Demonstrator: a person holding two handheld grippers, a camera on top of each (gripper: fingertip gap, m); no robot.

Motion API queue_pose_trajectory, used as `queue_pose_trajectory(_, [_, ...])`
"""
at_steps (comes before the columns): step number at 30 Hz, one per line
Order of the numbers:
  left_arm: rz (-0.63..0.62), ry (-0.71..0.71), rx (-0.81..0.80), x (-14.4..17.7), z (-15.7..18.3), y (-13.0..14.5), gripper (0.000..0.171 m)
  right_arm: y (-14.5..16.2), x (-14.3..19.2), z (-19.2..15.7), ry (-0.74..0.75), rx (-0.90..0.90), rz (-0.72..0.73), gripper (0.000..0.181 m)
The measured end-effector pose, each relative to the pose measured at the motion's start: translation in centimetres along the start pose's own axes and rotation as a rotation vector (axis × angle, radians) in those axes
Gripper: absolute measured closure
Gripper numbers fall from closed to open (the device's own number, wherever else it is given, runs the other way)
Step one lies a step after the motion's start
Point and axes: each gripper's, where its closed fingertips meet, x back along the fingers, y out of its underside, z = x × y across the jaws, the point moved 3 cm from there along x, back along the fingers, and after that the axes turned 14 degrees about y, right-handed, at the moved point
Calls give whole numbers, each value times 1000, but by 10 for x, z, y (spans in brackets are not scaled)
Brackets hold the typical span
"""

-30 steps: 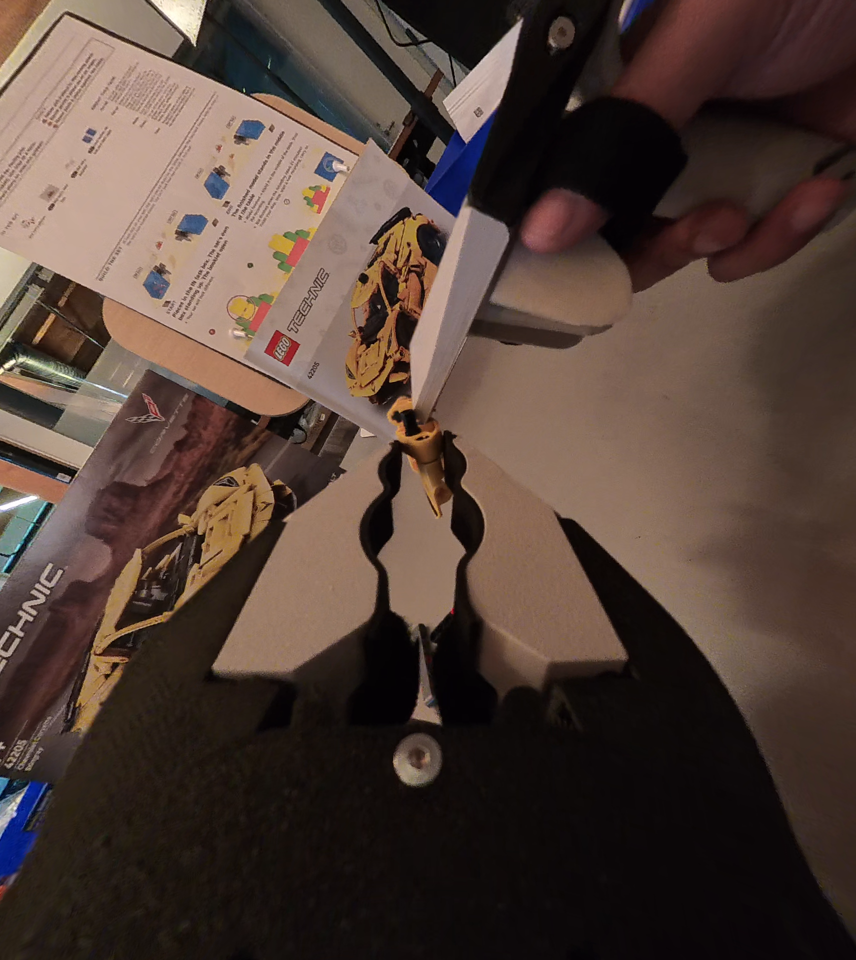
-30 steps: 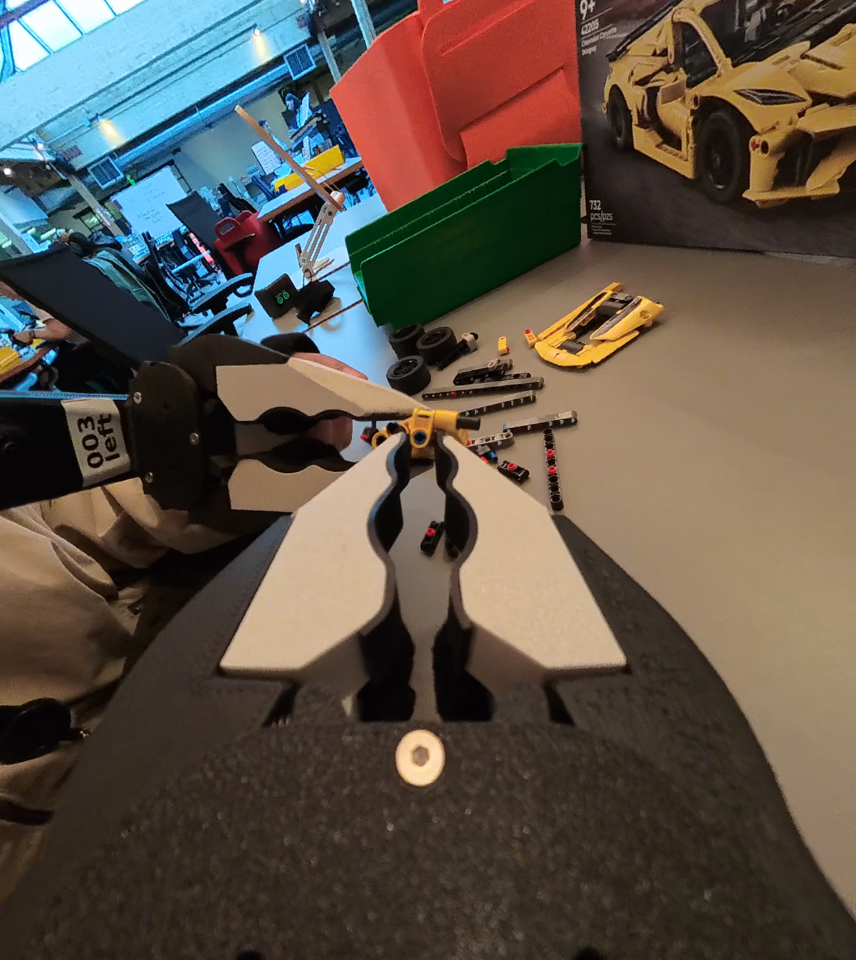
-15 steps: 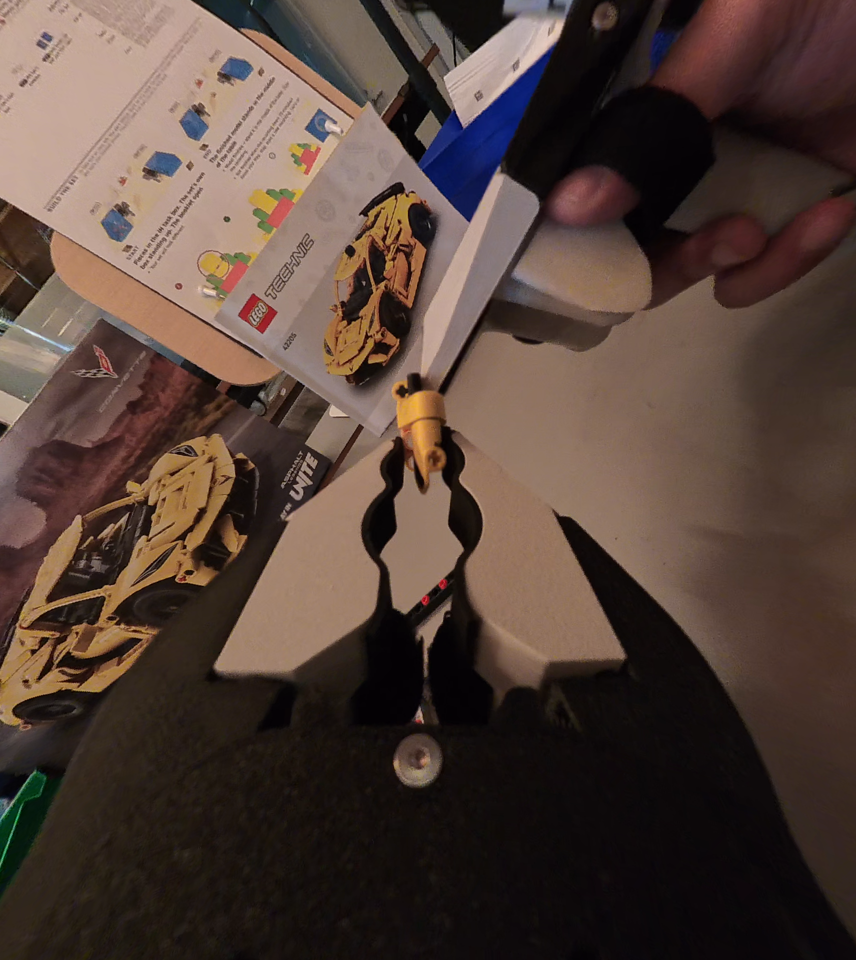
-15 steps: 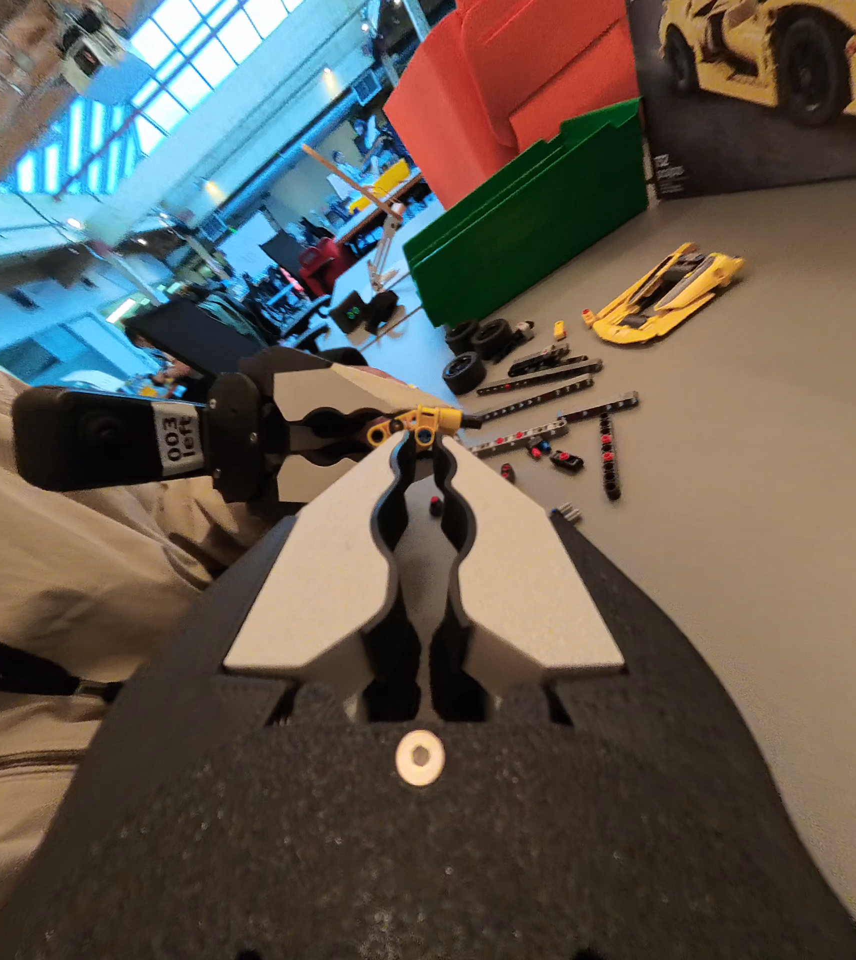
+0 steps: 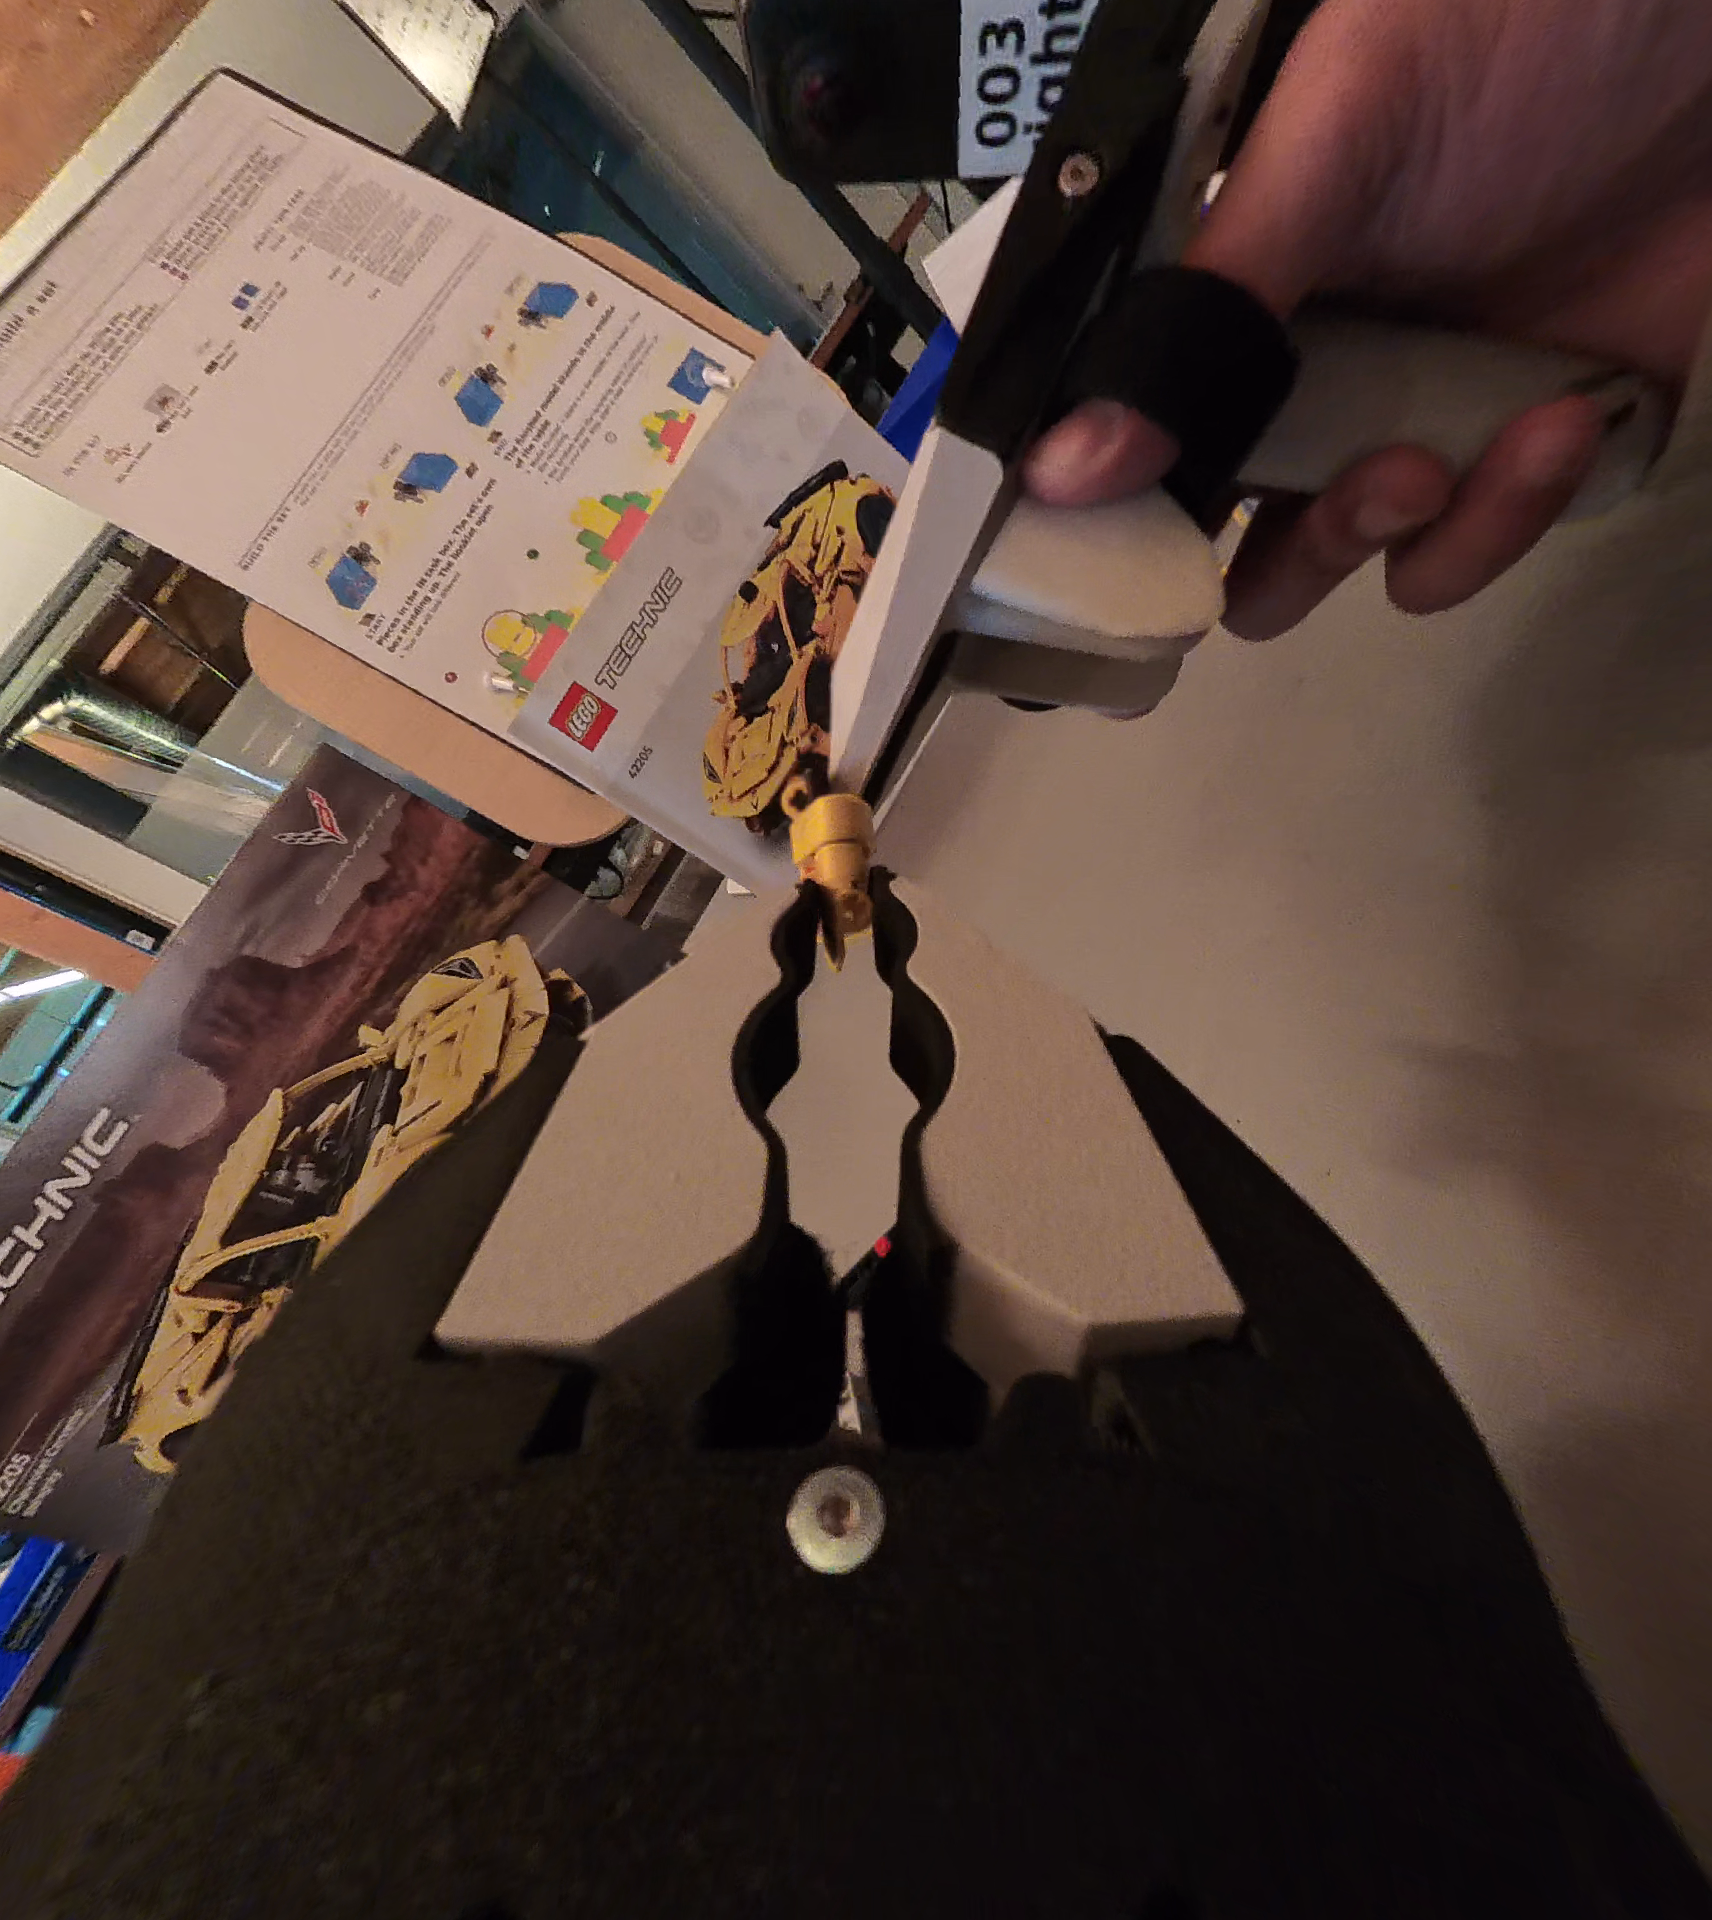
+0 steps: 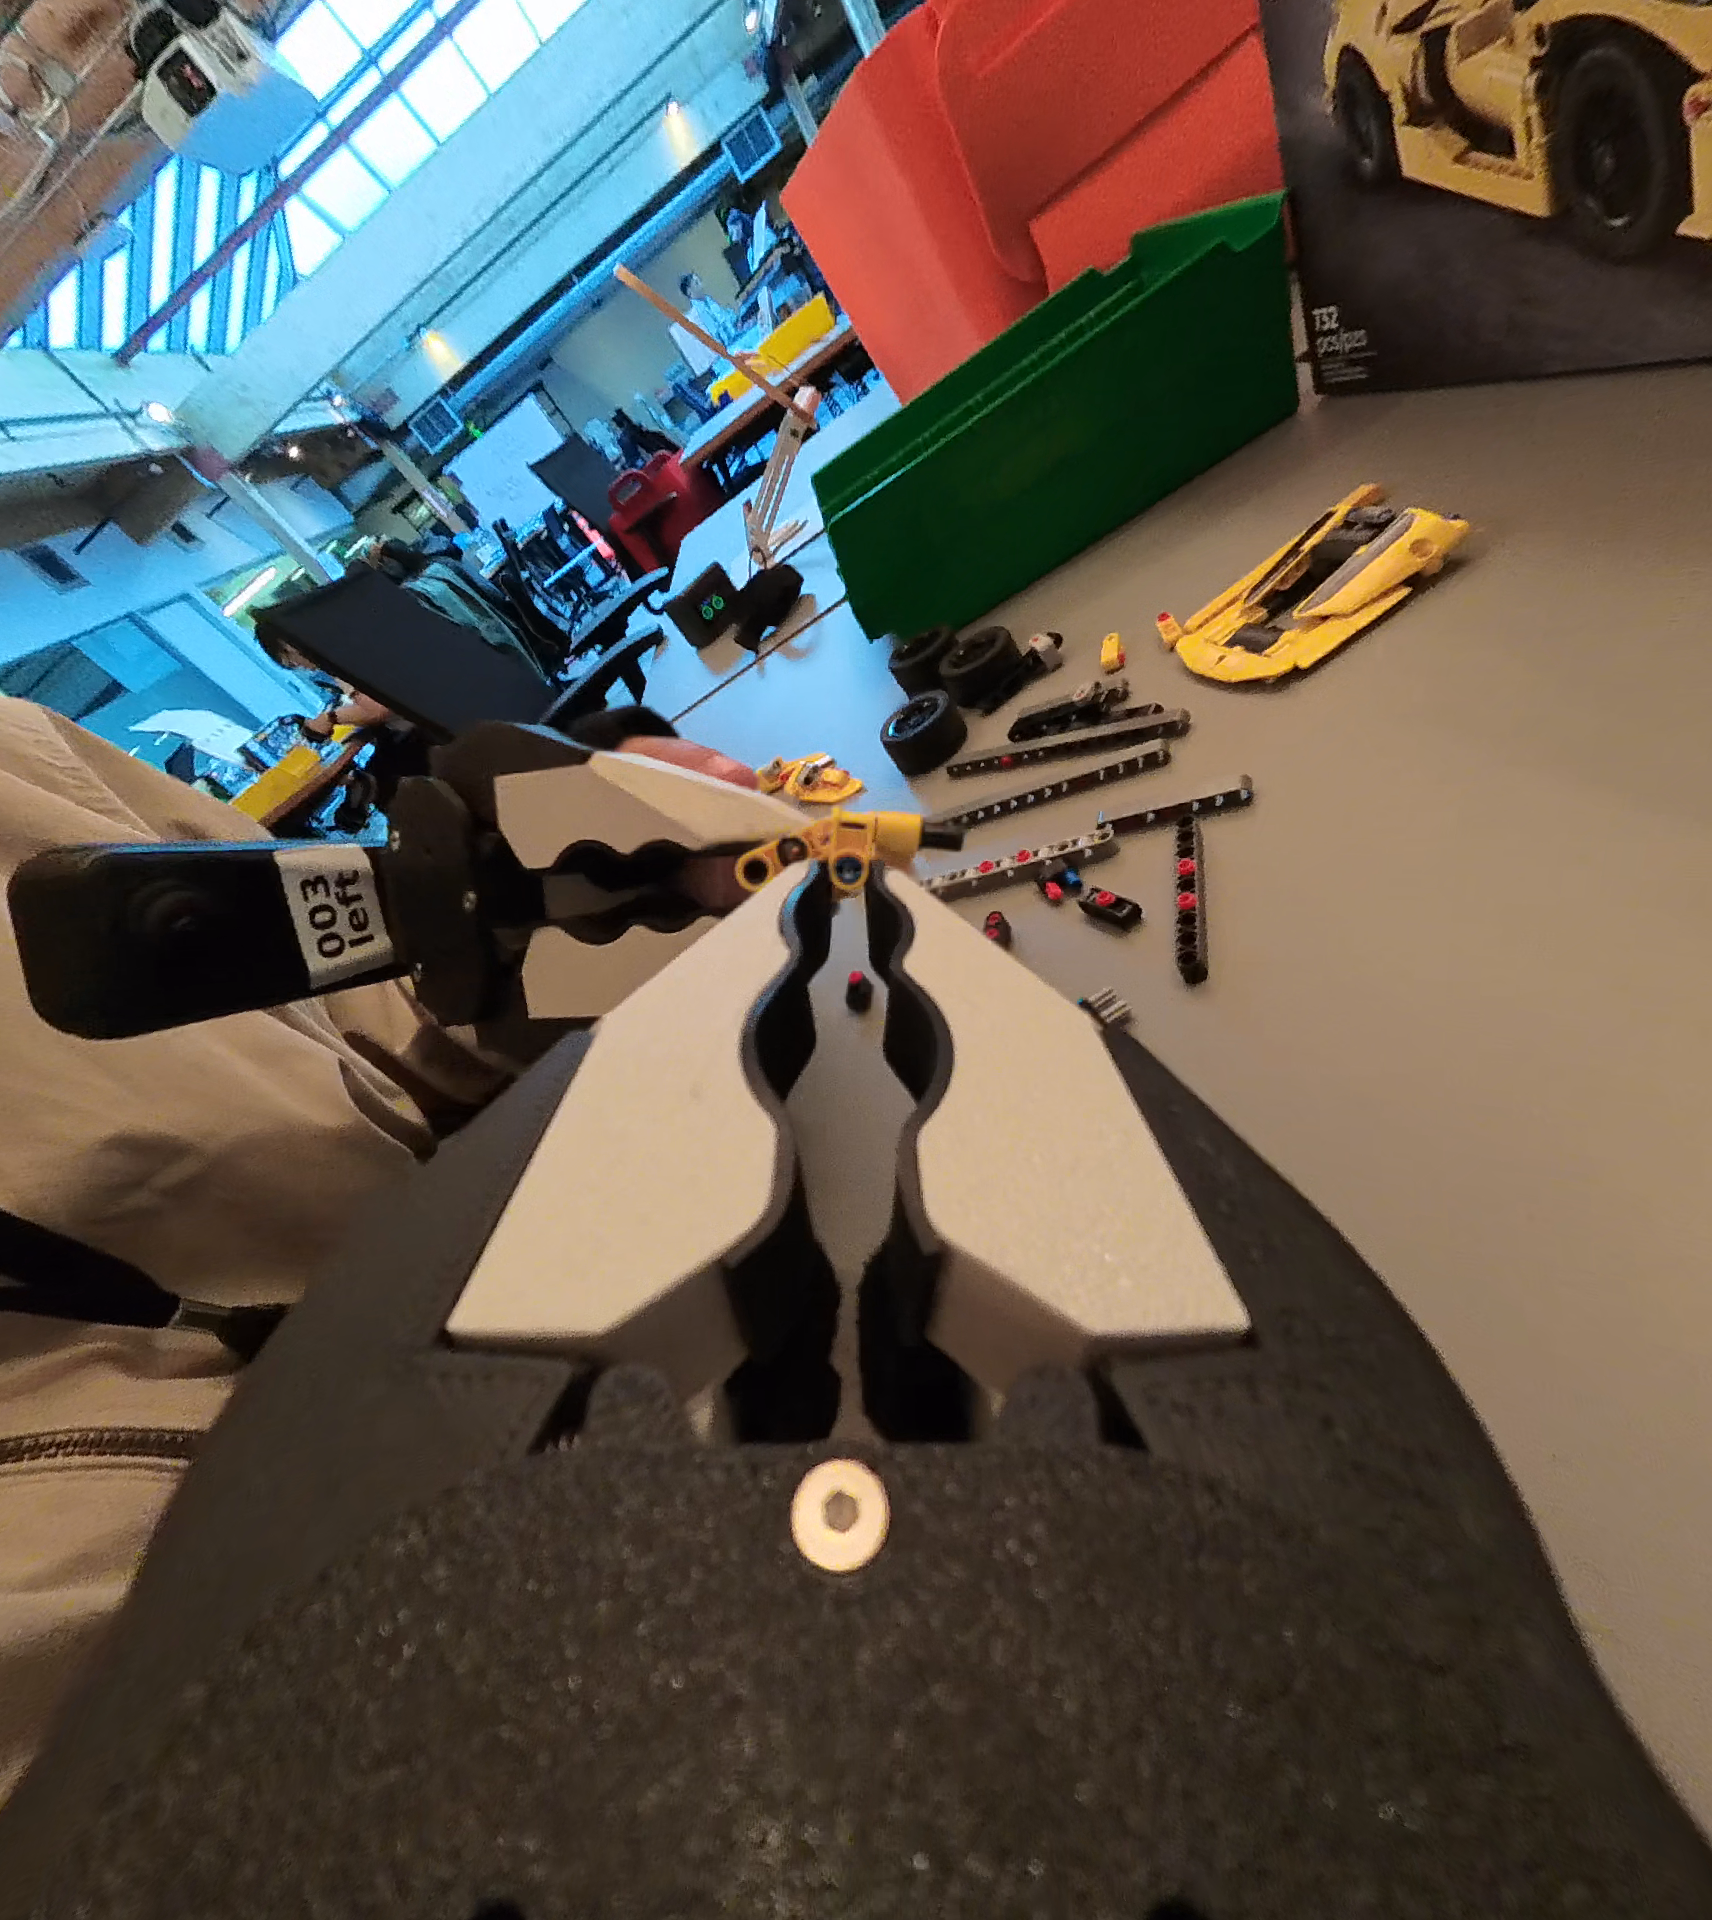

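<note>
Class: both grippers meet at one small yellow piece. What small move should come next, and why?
Probably hold steady and press the halves gently together: the left gripper and right gripper both pinch the yellow piece above the table, meeting at right angles.

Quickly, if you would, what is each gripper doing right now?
Left gripper: shut on the small yellow connector piece.
Right gripper: shut on the same yellow connector piece, from the other side.

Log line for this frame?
left gripper: shut on yellow connector piece | right gripper: shut on same piece | loose parts on table
</note>
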Motion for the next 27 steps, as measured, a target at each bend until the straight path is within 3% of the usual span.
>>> queue_pose_trajectory(6, [-87,24,-31,-4,3,11,163,7,-9,7,53,-62,-22,174])
queue_pose_trajectory(12, [-99,53,-3,-1,1,16,162,8,-10,8,-28,-164,-32,176])
queue_pose_trajectory(13, [-165,26,3,1,-5,27,164,0,-3,16,1,-199,33,175])
queue_pose_trajectory(15, [-239,-13,87,14,-20,62,164,-40,54,53,16,-355,275,176])
queue_pose_trajectory(17, [-134,-23,189,28,-30,61,164,-45,81,66,113,-280,287,176])
queue_pose_trajectory(22, [-65,153,242,14,-6,55,163,-33,59,47,-31,-316,191,176])
queue_pose_trajectory(24, [0,258,316,10,5,47,163,-32,57,47,-74,-346,192,175])
queue_pose_trajectory(27, [126,289,496,12,-1,28,163,-27,49,38,-115,-336,150,175])
